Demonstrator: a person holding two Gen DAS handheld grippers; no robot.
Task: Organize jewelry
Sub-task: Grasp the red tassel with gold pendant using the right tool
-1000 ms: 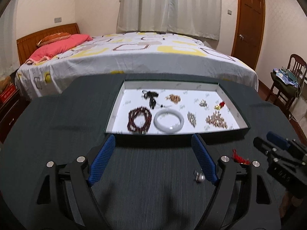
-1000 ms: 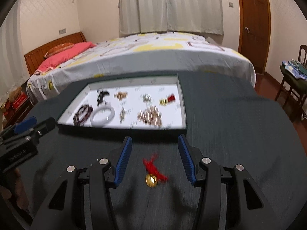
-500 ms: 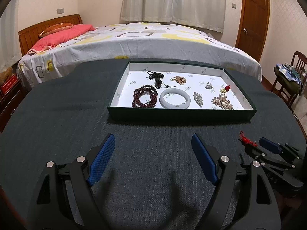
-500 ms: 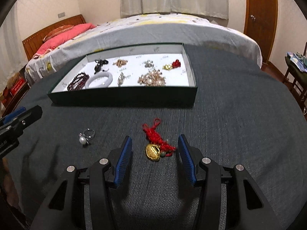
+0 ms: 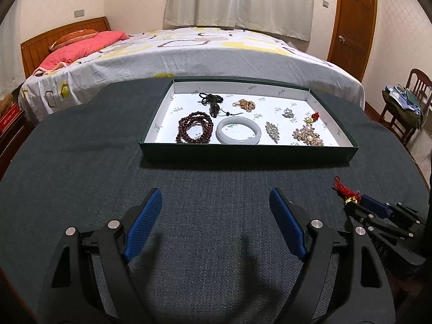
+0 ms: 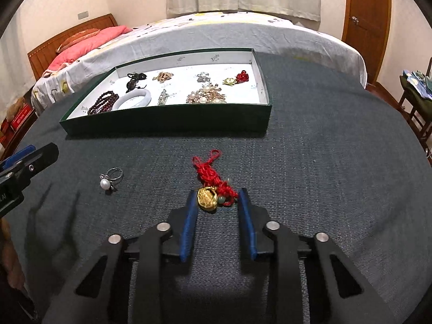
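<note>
Bench (image 6: 337, 162) carries the tray (image 6: 167, 124), mostly filled w/ jewelry. Left tool (image 5: 216, 224) hovers wide apart, empty, out of the way. Right tool (image 6: 216, 205) is down low, fingers apart either side of the red-cord gold charm (image 6: 209, 189), lined up to pinch it. Charm's long axis runs toward tray, gold end nearest the tool. Pearl ring (image 6: 110, 179) lies loose to the left.

Black left gripper (image 5: 213, 217) and right gripper (image 6: 217, 210), blue textured fingers (image 5: 141, 222), silver screws.
</note>
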